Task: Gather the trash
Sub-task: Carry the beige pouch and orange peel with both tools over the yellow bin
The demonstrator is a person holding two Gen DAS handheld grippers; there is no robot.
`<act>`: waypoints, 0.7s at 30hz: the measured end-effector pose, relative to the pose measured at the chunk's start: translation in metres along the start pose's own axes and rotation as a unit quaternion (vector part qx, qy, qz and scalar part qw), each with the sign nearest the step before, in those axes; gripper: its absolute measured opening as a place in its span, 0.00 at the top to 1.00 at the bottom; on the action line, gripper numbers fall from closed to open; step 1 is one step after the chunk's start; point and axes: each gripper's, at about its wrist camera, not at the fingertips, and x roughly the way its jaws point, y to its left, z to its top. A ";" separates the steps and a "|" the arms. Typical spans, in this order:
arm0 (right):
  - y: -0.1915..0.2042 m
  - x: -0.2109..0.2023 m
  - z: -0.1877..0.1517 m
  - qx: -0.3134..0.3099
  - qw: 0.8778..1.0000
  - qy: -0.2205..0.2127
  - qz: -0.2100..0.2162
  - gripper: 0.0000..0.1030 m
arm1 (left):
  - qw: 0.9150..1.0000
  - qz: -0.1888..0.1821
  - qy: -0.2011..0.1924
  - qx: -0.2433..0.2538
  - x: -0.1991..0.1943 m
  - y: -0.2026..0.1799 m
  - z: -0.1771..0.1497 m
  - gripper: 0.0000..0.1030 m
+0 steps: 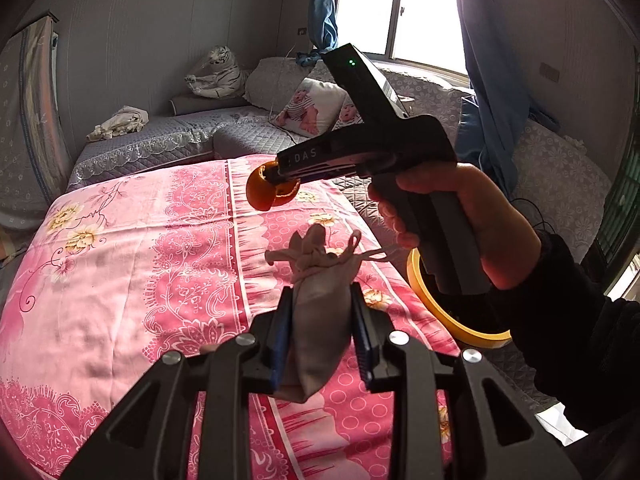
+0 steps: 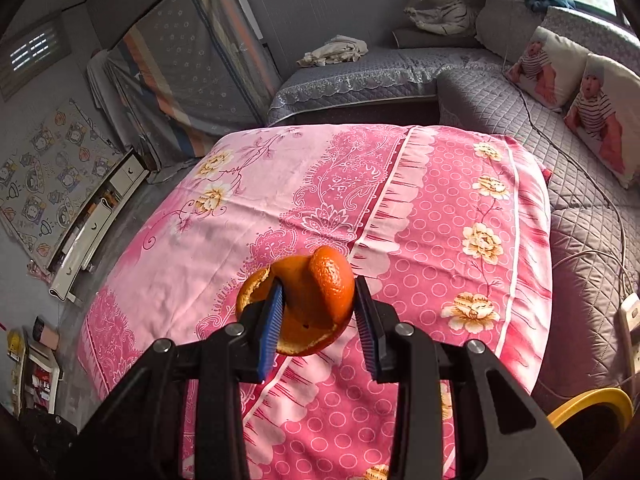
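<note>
Tilting downward over the bed (image 2: 280, 184), left gripper (image 1: 322, 312) clamps a cloth pouch (image 1: 316, 304), right gripper (image 2: 318, 312) orange peel (image 2: 316, 300).

Pink florals under orange and beige

Pink bedspread (image 2: 360, 184) is showing cream flowers and circles; peel (image 2: 316, 300) is glowing orange, pouch (image 1: 316, 320) beige, bin rim (image 1: 448, 312) yellow.

A pink floral bedspread (image 2: 360, 184) is covering the bed, with a grey quilted sofa (image 2: 500, 92) wrapping around its far side. A plush white tiger (image 1: 218, 74) is sitting in the sofa's corner, near two baby-print cushions (image 2: 592, 108) and crumpled pale cloth (image 1: 120, 122). Blue curtains (image 1: 492, 80) are hanging beside the bright window (image 1: 400, 12).
</note>
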 end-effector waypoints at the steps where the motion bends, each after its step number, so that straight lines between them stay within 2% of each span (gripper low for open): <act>1: -0.006 -0.005 -0.001 0.004 1.000 -0.004 -0.003 0.68 | 1.000 -0.002 0.000 0.004 0.001 -0.004 0.002 0.75; 12: -0.072 -0.082 -0.015 0.048 0.995 -0.063 -0.053 0.68 | 0.998 -0.034 0.000 0.050 0.017 -0.046 0.019 0.75; 21: -0.137 -0.153 -0.053 0.099 0.983 -0.098 -0.117 0.68 | 0.994 -0.078 0.005 0.083 0.041 -0.087 0.032 0.75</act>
